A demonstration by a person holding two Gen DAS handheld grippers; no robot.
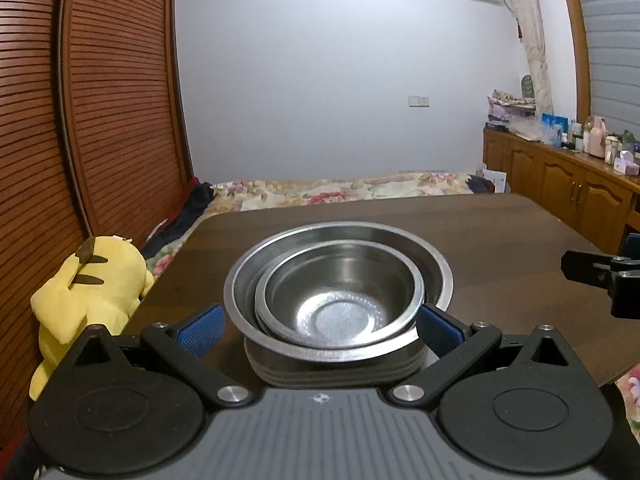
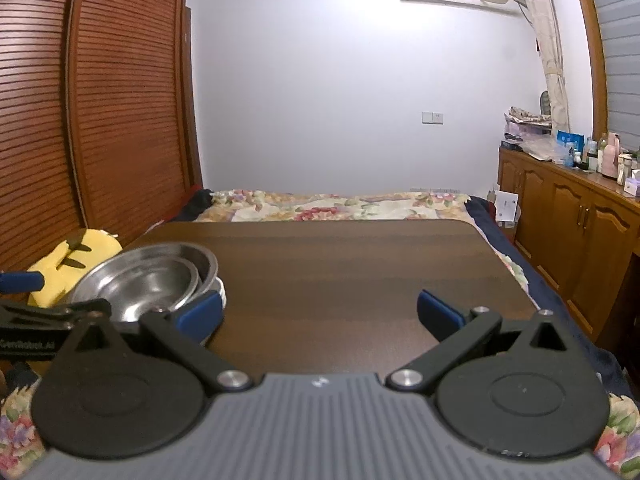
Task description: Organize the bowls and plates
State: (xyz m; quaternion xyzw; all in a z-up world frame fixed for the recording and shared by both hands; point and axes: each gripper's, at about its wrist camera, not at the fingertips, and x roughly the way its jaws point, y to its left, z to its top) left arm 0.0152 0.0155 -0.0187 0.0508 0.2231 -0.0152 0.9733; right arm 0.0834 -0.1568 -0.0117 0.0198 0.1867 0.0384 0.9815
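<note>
Bowls (image 1: pixel 340 300) unlabelled; left tongs (image 2: pixel 24 308) read "CoreRobot_AI".

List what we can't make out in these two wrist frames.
- Dishes under the two nested steel bowls: left wrist view shows only stacked rims; count and type hidden by the bowls.
- Same stack in right wrist view: near side covered by the left gripper.
- Right gripper in left wrist view: cut off by the frame edge.
- Sideboard items: too small to identify.

Silver steel bowls (image 1: pixel 340 292), dark woodgrain table (image 2: pixel 360 264); yellow plush (image 1: pixel 92 280), floral bedspread (image 2: pixel 340 204)
</note>
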